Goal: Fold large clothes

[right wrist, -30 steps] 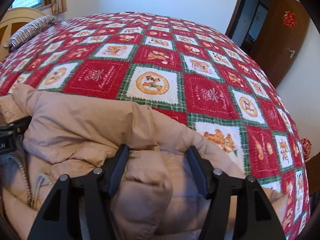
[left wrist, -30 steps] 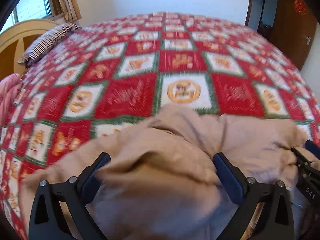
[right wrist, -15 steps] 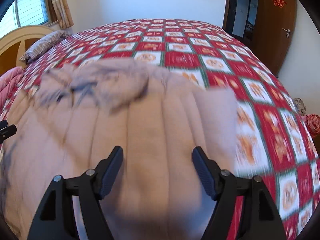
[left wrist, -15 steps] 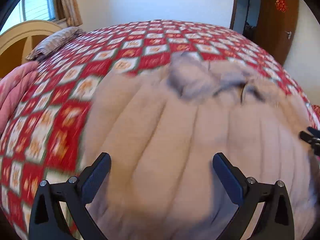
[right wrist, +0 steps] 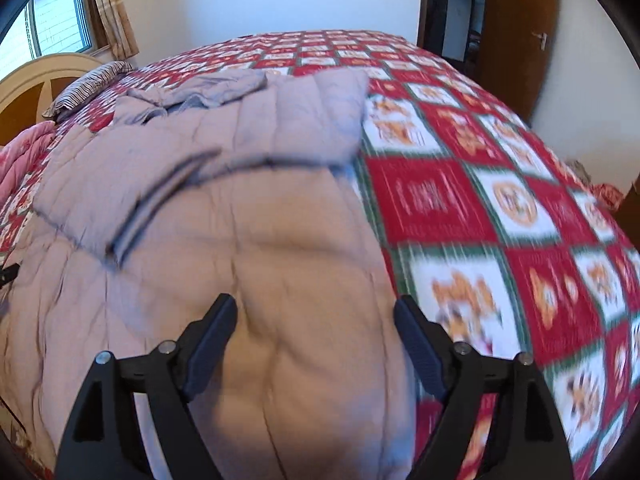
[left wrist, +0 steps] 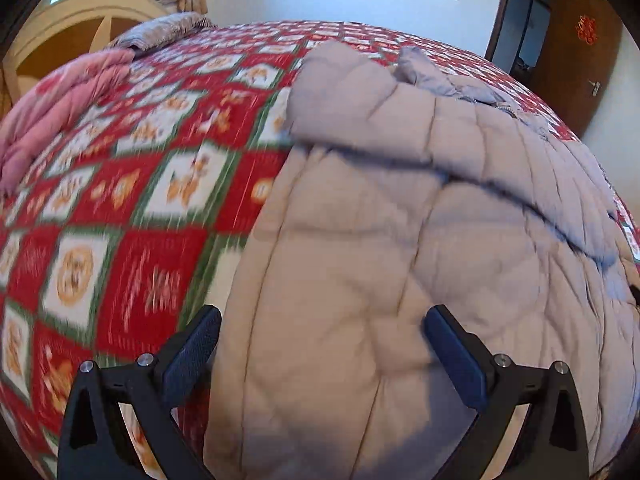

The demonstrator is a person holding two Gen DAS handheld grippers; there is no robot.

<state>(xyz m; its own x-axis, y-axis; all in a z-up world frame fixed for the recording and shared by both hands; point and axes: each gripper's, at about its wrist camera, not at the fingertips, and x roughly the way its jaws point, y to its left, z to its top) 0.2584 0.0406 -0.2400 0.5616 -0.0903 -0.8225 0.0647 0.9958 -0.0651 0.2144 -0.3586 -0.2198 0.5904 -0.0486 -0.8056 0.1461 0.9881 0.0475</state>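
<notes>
A large beige quilted down coat (left wrist: 400, 260) lies spread on the bed, with a sleeve (left wrist: 360, 112) folded across its upper part. It also shows in the right wrist view (right wrist: 260, 220). My left gripper (left wrist: 320, 344) is open above the coat's near left edge, with the fabric below and between its fingers. My right gripper (right wrist: 316, 336) is open above the coat's near right edge. Neither holds the fabric. The coat's collar and zipper (left wrist: 508, 110) lie at the far end.
The bed has a red, green and white patchwork quilt (left wrist: 140, 220). A pink blanket (left wrist: 52, 116) lies at the left edge, a striped pillow (right wrist: 88, 88) by the wooden headboard (left wrist: 80, 32). A brown door (right wrist: 516, 32) stands at the right.
Both grippers have pulled back and up from the bunched coat. The coat now lies spread out flat, with a sleeve folded across it. Both views have swung over its near end.
</notes>
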